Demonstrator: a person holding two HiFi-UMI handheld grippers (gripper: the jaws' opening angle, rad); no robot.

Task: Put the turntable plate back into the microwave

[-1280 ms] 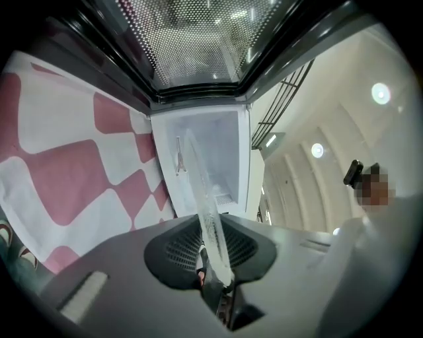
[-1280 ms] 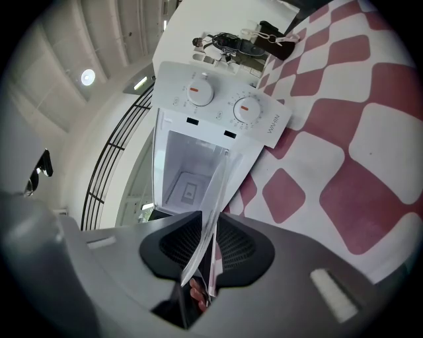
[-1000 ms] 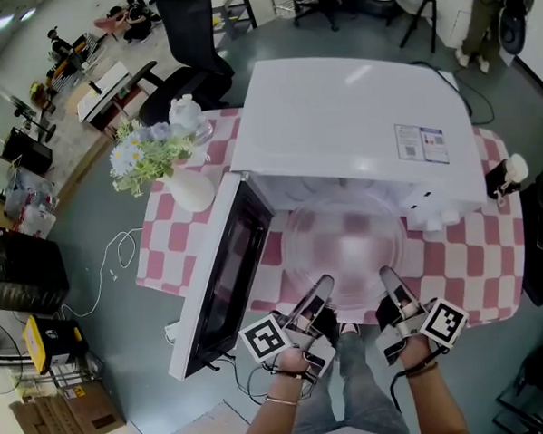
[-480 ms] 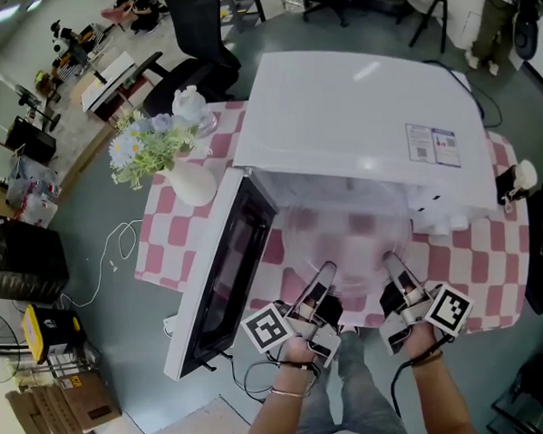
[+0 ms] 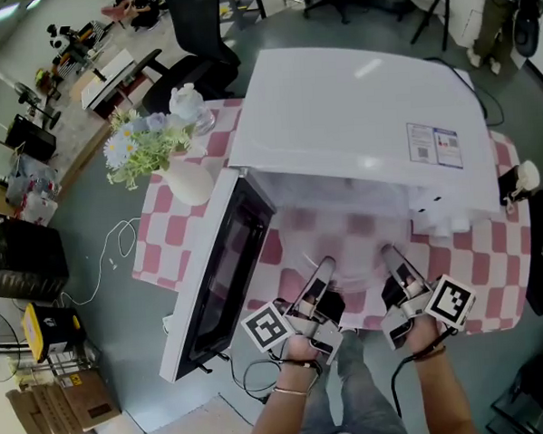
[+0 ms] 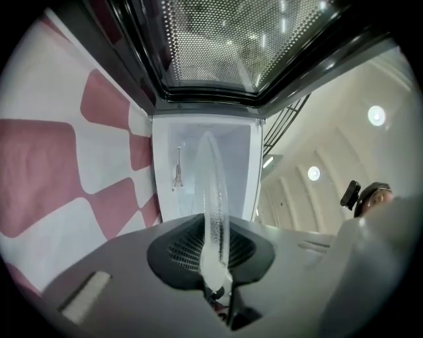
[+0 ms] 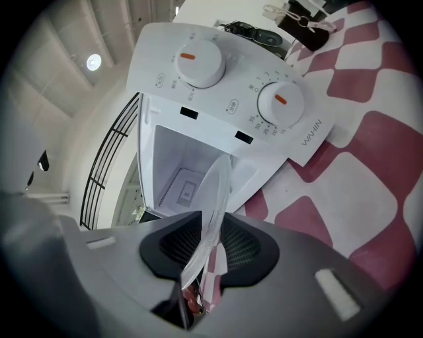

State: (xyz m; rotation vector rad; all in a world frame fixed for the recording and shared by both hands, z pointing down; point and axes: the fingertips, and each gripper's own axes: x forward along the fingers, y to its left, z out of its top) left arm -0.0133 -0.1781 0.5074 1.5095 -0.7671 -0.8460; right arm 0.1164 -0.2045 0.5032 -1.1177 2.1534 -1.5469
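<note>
The clear glass turntable plate (image 5: 347, 246) is held level at the mouth of the white microwave (image 5: 357, 116), its far part under the oven's top. My left gripper (image 5: 322, 271) is shut on the plate's near left rim (image 6: 213, 198); its jaws have just been closing on that rim. My right gripper (image 5: 390, 256) is shut on the near right rim (image 7: 213, 198). The open cavity (image 6: 198, 158) lies straight ahead in the left gripper view, and the cavity (image 7: 177, 177) shows beside the control panel in the right gripper view.
The microwave door (image 5: 216, 278) hangs open to the left of my left gripper. Two dials (image 7: 197, 63) (image 7: 281, 102) sit on the panel. A vase of flowers (image 5: 174, 167) and a teapot (image 5: 188, 105) stand on the checked tablecloth (image 5: 478, 264) at the left.
Both grippers have carried the plate a little forward, so more of it now lies under the microwave's top. The door stays open.
</note>
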